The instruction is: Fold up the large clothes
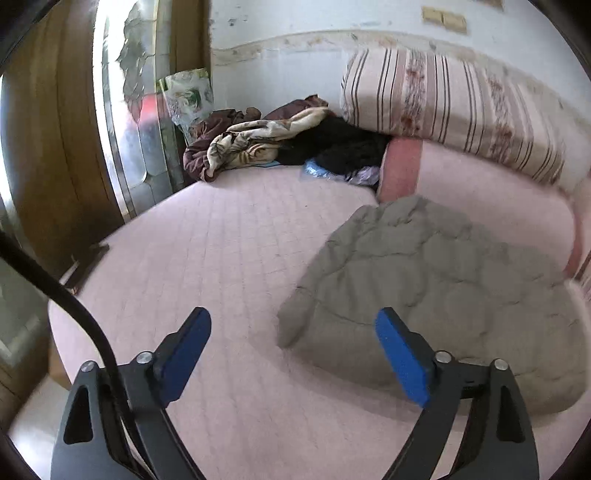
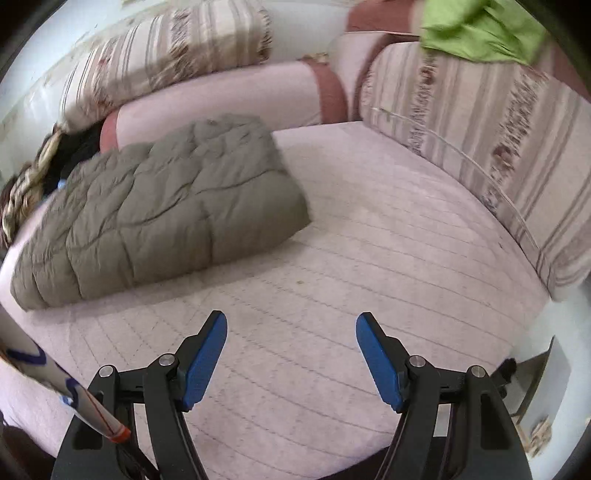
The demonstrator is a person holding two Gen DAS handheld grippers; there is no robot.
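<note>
The blue fingers [image 1: 184, 354] of the left gripper [image 1: 293, 356] stand wide apart with nothing between them, hanging above the pink quilted mattress [image 1: 207, 258]. The right gripper [image 2: 291, 360] is the same: its fingers [image 2: 205, 360] are spread wide and hold nothing, over bare mattress [image 2: 369, 258].

The task's thing, a puffy olive-grey quilted jacket [image 1: 436, 280], lies on the mattress in a bulky folded heap. In the left wrist view it sits right of centre, its near edge just behind the right finger, a sleeve end pointing to the near left. In the right wrist view the jacket [image 2: 166, 206] lies to the far left, well apart from the fingers.

Striped bolster cushions [image 1: 450, 107] line the far side, and another [image 2: 487, 147] runs along the right. A pile of other clothes [image 1: 280, 144] lies in the far corner by the wall. A green cloth [image 2: 476, 33] rests atop the far right cushion
</note>
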